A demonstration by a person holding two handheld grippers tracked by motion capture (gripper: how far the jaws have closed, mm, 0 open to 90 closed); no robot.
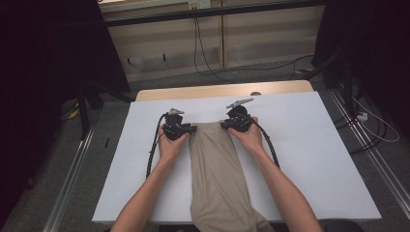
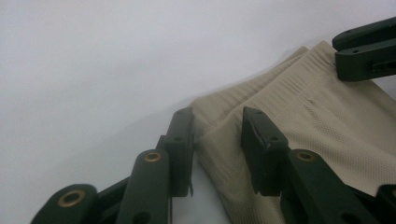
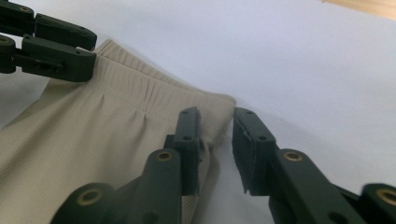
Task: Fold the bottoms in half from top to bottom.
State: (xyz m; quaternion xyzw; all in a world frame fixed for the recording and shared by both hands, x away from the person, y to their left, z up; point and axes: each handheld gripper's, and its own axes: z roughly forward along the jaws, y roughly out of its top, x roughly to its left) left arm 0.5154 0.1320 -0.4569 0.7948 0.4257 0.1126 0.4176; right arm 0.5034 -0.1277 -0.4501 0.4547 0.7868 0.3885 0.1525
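Beige ribbed-waist knit garment (image 1: 217, 169) lies flat down the middle of the white-covered desk (image 1: 314, 159) in the high view, its waistband at the far end and its lower part hanging over the near edge. The left claw (image 1: 192, 129) sits at the waistband's left corner and the right claw (image 1: 225, 125) at its right corner, each held in a hand, with black cables (image 1: 153, 154) trailing back from them along the forearms.

From the left gripper view, the left claw (image 2: 217, 140) stands released, its two black jaws spread apart with the waistband corner of the garment (image 2: 299, 121) lying between them, not pinched. The right claw (image 2: 345, 56) shows beyond, at the far corner.

From the right gripper view, the right claw (image 3: 217, 140) is also released, jaws apart: one rests over the fabric (image 3: 102, 135), the other over bare desk (image 3: 299, 70) just past the waistband corner. The left claw (image 3: 91, 49) sits at the opposite corner, farther off.
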